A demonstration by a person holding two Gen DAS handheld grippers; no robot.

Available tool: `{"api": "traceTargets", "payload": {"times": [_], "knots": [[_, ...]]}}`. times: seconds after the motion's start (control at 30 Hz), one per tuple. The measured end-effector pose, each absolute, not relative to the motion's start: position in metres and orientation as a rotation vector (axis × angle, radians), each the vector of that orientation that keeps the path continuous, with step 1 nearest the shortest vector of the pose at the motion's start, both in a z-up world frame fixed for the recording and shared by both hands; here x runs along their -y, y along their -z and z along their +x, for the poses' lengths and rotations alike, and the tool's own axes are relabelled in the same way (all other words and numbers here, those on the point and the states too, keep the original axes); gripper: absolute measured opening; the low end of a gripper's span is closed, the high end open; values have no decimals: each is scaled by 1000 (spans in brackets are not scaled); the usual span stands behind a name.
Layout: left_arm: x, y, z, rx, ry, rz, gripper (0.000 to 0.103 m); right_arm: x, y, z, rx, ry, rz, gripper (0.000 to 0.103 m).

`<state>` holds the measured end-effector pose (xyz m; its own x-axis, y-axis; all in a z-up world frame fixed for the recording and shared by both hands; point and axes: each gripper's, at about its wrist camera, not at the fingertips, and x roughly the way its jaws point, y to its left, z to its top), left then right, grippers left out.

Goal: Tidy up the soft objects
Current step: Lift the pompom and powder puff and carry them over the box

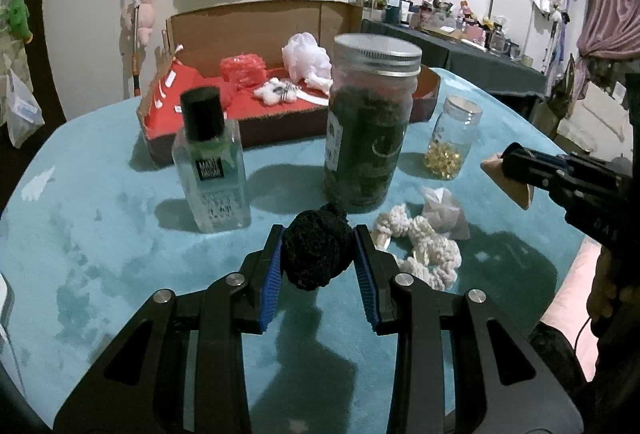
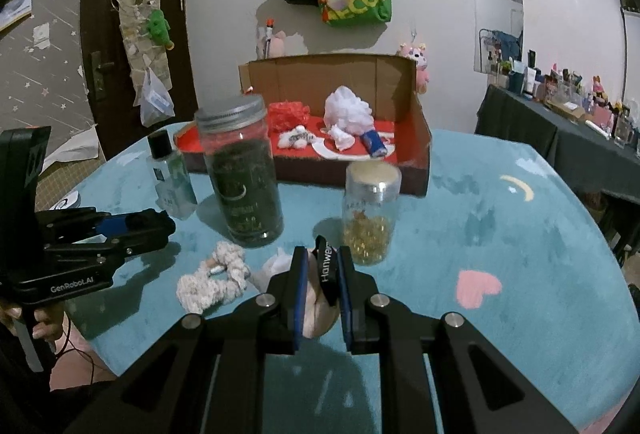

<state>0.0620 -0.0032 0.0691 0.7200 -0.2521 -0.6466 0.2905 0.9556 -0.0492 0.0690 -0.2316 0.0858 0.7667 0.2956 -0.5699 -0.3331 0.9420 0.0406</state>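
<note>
Setting: a round desk under a teal plush cover, seen from two wrist cameras; a room with hanging bags and a cluttered side table lies behind.
Collection box: an open cardboard box with a red lining sits at the far edge of the desk, upper centre in both views.
Already in the box: a white mesh pouf, a red mesh bundle, a small white plush toy and a blue-and-white roll.
Left claw: lower centre of the left view, blue pads pressed on a black fuzzy ball, lifted above the desk.
Right claw: lower centre of the right view, narrowed on a pale beige soft item with a black printed strap.
Still loose on the desk: a cream knitted rope and a crumpled white piece, touching each other, centre of the frame.
Hard items nearby: a tall jar with dark contents, a small jar of gold beads and a clear bottle with a black cap, standing between the claws and the box.
Progress, as judged: roughly halfway; four pieces are boxed, two are held, two wait.
What is left: carry both held pieces over the jars into the box, then fetch the rope and the white piece.
</note>
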Motion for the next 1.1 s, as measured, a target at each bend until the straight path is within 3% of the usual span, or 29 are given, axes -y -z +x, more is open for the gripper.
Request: {"api": "traceTargets", "payload": {"times": [1.1], "knots": [[17, -124, 128, -735, 275, 272, 32, 202, -142, 147, -593, -378, -252, 16]]}}
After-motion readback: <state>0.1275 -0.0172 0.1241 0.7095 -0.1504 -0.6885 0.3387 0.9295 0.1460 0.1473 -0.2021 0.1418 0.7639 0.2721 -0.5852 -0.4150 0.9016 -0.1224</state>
